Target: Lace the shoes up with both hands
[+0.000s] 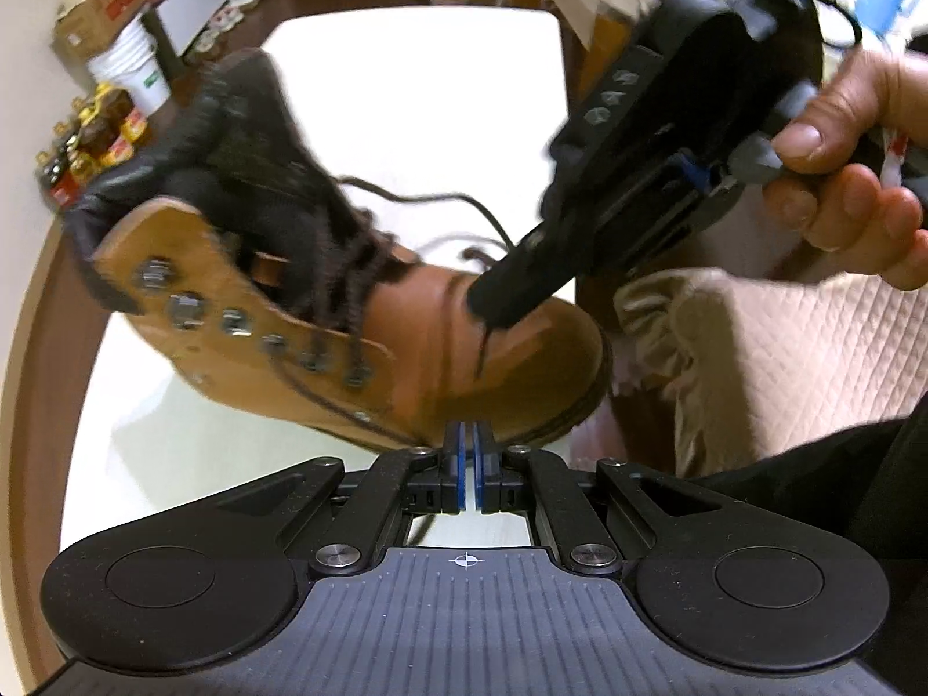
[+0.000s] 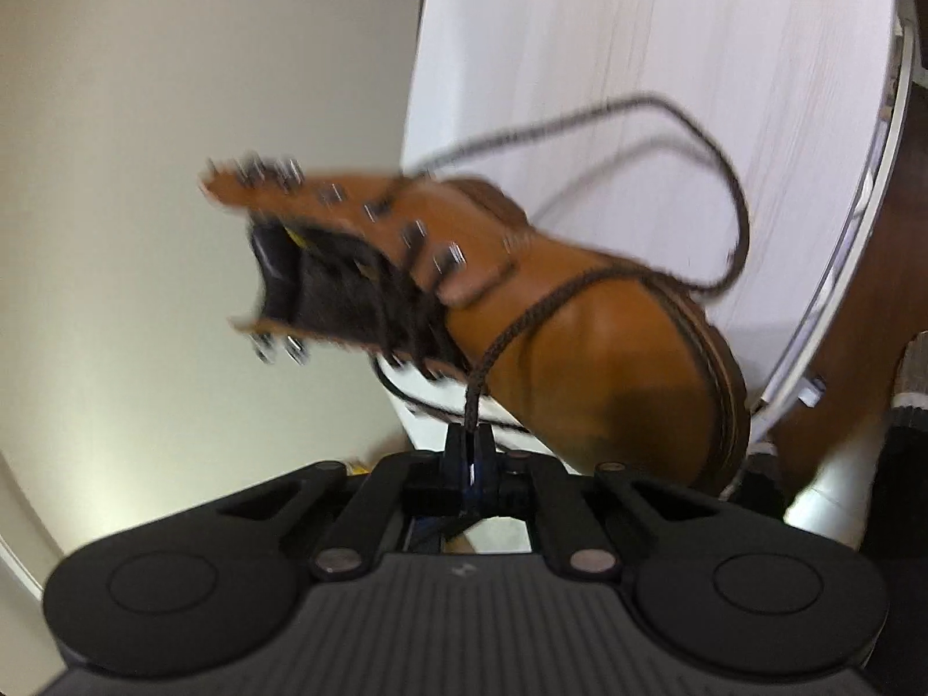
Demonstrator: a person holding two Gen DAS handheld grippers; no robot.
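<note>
the right gripper has its jaws pinched together on the dark brown lace, which runs up taut from the fingertips across the toe of the tan leather boot. in the left wrist view the same gripper reaches down onto the toe, with the person's hand wrapped around its handle. the left gripper shows only a thin slit between its blue pads; nothing can be seen caught there, and the boot's sole edge sits just ahead of the tips.

the boot lies tilted on the white table, its tongue gaping and the upper eyelets unthreaded. a long loop of lace trails loose over the table behind it.

the main risk, as i judge it, is that the boot seems unheld: a pull on the taut lace could drag or tip it toward the table edge. the narrow pinch could also let the cord slip out, and the slack loop may snag on the metal eyelets or knot.
</note>
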